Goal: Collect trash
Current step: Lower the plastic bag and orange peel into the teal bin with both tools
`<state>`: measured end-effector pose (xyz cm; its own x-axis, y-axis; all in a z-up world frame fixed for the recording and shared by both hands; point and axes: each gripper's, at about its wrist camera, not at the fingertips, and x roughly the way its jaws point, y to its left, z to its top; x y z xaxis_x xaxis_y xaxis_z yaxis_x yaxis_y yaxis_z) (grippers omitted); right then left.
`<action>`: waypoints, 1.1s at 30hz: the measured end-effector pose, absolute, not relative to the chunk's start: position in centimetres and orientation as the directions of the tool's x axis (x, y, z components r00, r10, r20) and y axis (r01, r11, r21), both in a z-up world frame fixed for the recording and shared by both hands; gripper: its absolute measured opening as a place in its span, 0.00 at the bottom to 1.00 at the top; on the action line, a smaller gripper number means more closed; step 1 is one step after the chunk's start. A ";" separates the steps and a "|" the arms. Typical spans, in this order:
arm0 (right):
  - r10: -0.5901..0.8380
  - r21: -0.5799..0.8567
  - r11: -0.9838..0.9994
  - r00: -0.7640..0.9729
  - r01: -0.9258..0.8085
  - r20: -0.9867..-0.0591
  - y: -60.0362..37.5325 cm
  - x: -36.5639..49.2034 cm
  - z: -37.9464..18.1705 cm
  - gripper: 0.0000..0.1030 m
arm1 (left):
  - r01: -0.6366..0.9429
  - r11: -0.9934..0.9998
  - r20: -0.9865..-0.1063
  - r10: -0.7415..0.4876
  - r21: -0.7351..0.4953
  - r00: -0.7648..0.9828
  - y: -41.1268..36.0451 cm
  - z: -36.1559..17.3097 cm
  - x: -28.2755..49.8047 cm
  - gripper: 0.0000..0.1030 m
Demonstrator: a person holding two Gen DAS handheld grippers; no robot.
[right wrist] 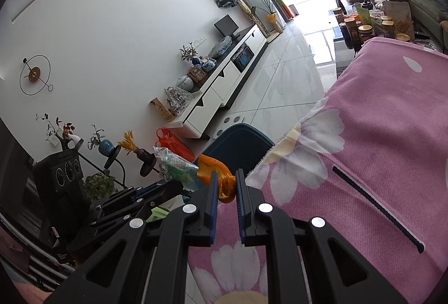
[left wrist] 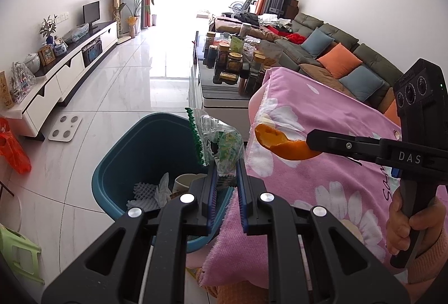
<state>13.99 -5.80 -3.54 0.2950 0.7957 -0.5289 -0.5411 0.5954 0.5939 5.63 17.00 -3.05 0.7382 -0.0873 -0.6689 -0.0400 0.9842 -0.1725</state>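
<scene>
My left gripper [left wrist: 226, 164] is shut on a crumpled clear plastic wrapper with green print [left wrist: 217, 140], held above the rim of a blue trash bin [left wrist: 117, 164]. The bin holds white foam netting, crumpled paper and a cup. My right gripper [right wrist: 226, 176] is shut on a piece of orange peel [right wrist: 215, 165]; in the left wrist view the orange peel [left wrist: 275, 140] hangs over the edge of the pink flowered cloth [left wrist: 322, 169], just right of the bin. In the right wrist view the wrapper [right wrist: 175, 166] and the left gripper [right wrist: 179, 182] show at the left, and the bin [right wrist: 238, 141] lies beyond.
A person's hand [left wrist: 411, 222] grips the right tool's handle. A black strip [right wrist: 375, 208] lies on the pink cloth. A coffee table [left wrist: 221, 91] crowded with jars stands behind the bin, a sofa [left wrist: 336, 57] to the right, a white TV cabinet [left wrist: 64, 74] to the left. A white scale [left wrist: 65, 127] and orange bag [left wrist: 14, 147] lie on the floor.
</scene>
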 end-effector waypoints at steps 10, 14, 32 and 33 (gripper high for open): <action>0.797 0.596 0.593 0.284 -0.542 -0.534 -5.2 14.2 -3.6 0.11 | -0.058 0.984 -0.677 -0.071 -0.166 0.732 17.3 -3.5 6.2 0.13; 0.796 0.595 0.592 0.279 -0.544 -0.537 -4.8 14.3 -3.7 0.11 | -0.063 0.984 -0.680 -0.068 -0.166 0.730 17.4 -3.7 6.4 0.13; 0.797 0.603 0.589 0.265 -0.539 -0.542 -3.7 15.0 -4.0 0.11 | -0.088 0.983 -0.696 -0.050 -0.162 0.716 18.0 -4.9 7.4 0.13; 0.797 0.602 0.589 0.263 -0.539 -0.544 -3.6 15.0 -4.0 0.11 | -0.087 0.983 -0.697 -0.052 -0.163 0.715 18.1 -5.0 7.4 0.13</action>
<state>15.02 -3.61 -4.04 0.2632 0.7970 -0.5437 -0.5391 0.5889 0.6022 7.41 18.08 -4.98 0.7151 -0.0520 -0.6970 -0.0873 0.9828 -0.1628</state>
